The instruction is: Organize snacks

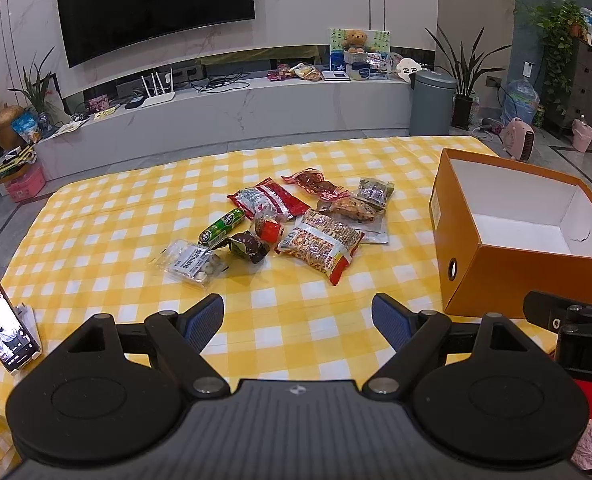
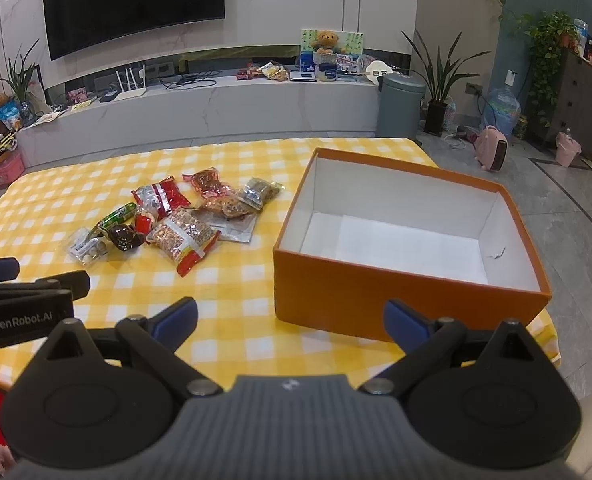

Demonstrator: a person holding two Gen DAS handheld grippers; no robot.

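Tongs spread, empty: left tongs (image 1: 297, 318), right tongs (image 2: 292, 322). Reach far to snack pile (image 1: 296, 220), pinch nearest peanut packet (image 1: 319, 246) mid-body, drop into orange box (image 2: 375, 304) right.

Desk (image 1: 96, 240): carried the snack packets, box and phone.
Snack packets (image 1: 292, 220): clustered mid-desk, left of the box.
Box (image 1: 495, 272): on the desk's right side.
Phone (image 1: 4, 316): propped at the desk's near left edge.
Television (image 1: 152, 4): on the wall behind.
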